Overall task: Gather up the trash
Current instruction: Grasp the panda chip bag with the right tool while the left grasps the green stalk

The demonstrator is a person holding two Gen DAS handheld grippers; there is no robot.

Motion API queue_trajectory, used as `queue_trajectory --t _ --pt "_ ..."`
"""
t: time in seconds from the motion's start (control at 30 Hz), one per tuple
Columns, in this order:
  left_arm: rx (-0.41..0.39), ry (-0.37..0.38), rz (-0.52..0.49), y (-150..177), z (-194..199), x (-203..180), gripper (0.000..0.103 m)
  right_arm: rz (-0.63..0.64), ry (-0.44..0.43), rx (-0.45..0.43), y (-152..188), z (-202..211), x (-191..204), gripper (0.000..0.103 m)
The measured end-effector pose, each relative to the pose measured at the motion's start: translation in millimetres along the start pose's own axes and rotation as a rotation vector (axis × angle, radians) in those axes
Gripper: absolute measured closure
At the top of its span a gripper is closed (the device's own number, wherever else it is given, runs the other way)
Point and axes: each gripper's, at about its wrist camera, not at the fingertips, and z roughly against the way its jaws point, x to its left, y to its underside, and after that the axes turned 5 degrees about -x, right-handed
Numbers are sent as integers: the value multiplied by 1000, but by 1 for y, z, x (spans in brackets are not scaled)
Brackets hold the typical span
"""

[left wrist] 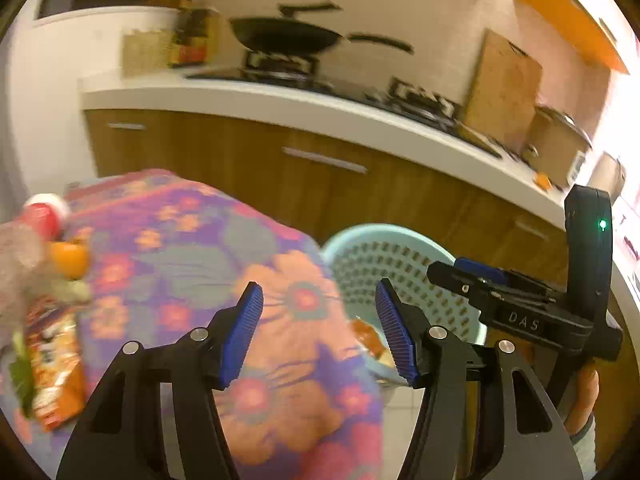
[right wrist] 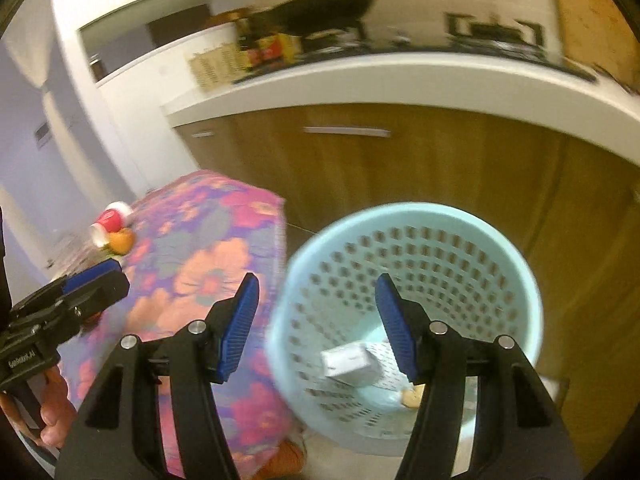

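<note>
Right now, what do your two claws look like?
Each claw has black plastic arms with cut-out holes and silver bolts, tipped with blue ribbed pads. The left claw and the right claw match. From the side, the right one's black body shows the letters DAS and a green light; the left one's reads GenRobot.AI. Bare hands hold them.

black wok (left wrist: 286, 36) on stove (left wrist: 280, 66), wood cabinets (left wrist: 320, 176) below white counter (left wrist: 280, 100), cutting board (left wrist: 502, 84) at wall.
</note>
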Motion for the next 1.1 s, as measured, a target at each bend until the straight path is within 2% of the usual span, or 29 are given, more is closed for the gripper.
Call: queue_trajectory --t 0.27,0.47,0.57,0.73,0.83,1.0,1.1 --pt "-114 -139 119 12 84 75 46 156 -127 30 7 -15 97 46" --pt "-174 -254 221 32 132 135 46 275 -217 56 17 -29 176 46" --pt "-159 -303 283 46 140 165 46 320 -252 73 25 -37 210 46" --pt "-87 -348 364 67 136 202 46 366 -297 118 42 -60 259 46" --pt "-33 -332 410 76 126 216 46 349 -319 155 47 -75 271 46" --pt "7 -313 452 76 111 227 47 327 -315 221 50 -94 279 46" --pt "39 -273 497 79 101 237 49 334 -307 266 55 -102 280 47"
